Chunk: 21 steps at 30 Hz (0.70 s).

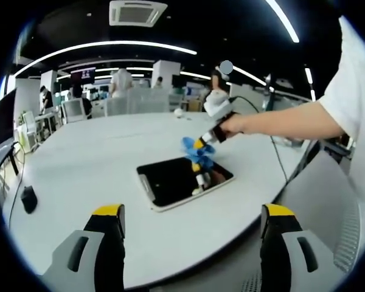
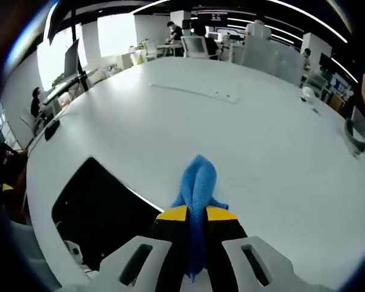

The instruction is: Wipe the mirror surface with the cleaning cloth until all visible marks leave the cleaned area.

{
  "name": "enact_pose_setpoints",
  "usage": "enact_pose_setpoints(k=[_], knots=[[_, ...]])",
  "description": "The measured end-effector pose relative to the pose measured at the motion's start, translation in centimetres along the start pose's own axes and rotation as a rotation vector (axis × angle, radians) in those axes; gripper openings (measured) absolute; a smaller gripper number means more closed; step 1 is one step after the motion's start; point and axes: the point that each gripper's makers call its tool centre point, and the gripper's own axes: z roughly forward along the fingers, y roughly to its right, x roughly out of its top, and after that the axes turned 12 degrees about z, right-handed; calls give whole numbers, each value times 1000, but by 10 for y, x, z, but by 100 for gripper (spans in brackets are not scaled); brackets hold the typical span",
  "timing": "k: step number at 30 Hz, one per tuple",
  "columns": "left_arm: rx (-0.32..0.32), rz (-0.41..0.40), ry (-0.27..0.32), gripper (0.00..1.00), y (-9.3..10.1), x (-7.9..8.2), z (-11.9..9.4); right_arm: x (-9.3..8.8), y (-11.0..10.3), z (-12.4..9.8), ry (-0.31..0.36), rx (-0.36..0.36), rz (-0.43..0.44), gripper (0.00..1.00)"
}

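We clamp the blue cloth [image 2: 196, 182] in our right gripper [image 2: 196, 214] | mirror [image 2: 100, 213] lies flat just left, nearer it | left gripper [image 1: 191, 220] apart, empty, well back

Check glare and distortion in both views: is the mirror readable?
Left gripper view: fisheye bends ceiling lights; mirror reads dark, reflecting the right gripper and blue cloth. Right gripper view: bright window glare top left; cloth sharp, table evenly lit.

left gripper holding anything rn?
No: in the left gripper view the left gripper has its jaws spread wide apart with nothing between them, while the right gripper carries the blue cloth over the mirror.
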Motion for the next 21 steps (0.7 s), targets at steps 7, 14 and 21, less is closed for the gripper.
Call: enact_pose_setpoints(k=[7,14,21], knots=[[-9,-7,7,94,0,0,1,3,4,-15,21,21,71,4],[-13,-5,-5,94,1,-1,0,-3,4,-32,35,28,102,4],[-25,3,-12,93,3,-2,1,-3,14,-47,59,23,121,4]])
